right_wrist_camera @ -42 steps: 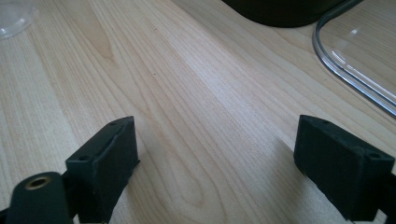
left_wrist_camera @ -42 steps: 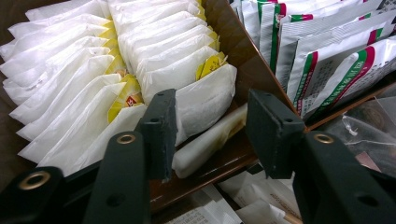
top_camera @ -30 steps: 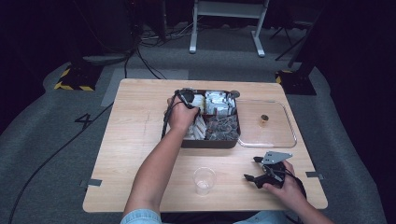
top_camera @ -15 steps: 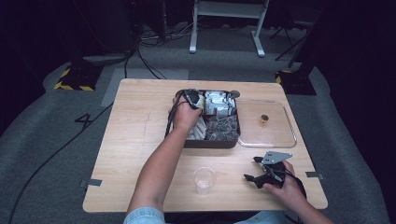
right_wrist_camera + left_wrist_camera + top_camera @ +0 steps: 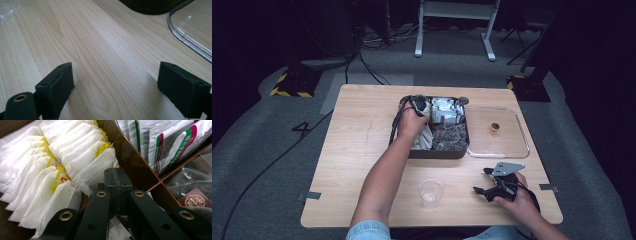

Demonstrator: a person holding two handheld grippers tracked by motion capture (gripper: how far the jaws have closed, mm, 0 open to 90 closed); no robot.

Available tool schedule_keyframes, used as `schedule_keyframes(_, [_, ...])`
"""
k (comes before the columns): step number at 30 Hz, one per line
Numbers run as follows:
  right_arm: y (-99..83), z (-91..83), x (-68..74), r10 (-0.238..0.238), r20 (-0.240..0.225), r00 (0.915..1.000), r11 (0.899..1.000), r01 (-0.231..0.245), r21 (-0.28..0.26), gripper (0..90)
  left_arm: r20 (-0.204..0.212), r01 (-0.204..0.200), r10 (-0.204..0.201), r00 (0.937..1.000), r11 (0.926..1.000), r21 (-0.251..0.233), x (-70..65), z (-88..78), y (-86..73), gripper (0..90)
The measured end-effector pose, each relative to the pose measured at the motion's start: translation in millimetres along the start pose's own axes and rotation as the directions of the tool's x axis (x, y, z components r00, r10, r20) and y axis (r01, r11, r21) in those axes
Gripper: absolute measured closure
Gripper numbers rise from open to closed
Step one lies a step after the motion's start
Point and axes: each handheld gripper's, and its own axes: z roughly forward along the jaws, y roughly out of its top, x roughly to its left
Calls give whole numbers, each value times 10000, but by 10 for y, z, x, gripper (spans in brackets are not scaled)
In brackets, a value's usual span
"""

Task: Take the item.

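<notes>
A dark compartmented box (image 5: 434,152) stands mid-table. My left gripper (image 5: 116,173) reaches down into its left compartment, among a row of white tea bags with yellow tags (image 5: 50,170). Its jaws have just been closing and now stand pressed together; I see nothing between the pads, and the nearest tea bag lies against their left side. In the high view the left gripper (image 5: 419,106) sits under the person's hand over the box. My right gripper (image 5: 486,182) rests near the table's front right, and in its own view the right gripper (image 5: 116,85) stands open over bare wood.
White sachets with green and red stripes (image 5: 160,142) fill the compartment beyond the divider, and dark packets (image 5: 195,200) the one beside it. A clear lid (image 5: 497,145) with a small brown knob (image 5: 495,127) lies right of the box. A clear plastic cup (image 5: 431,193) stands near the front.
The left hand has edged slightly to the right inside the box. The right hand and its gripper have stayed where they were.
</notes>
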Motion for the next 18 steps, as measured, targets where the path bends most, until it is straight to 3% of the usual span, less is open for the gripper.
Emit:
schedule_keyframes(13, [0,0,2,39,-6,10000,10000,-39,2,136,-71,-332,328,9994,9978,-579,-19,-240,117,900])
schedule_keyframes(18, [2,3,0,-3,-24,10000,10000,3,-12,136,66,-220,226,9997,9961,-849,-12,-333,132,900])
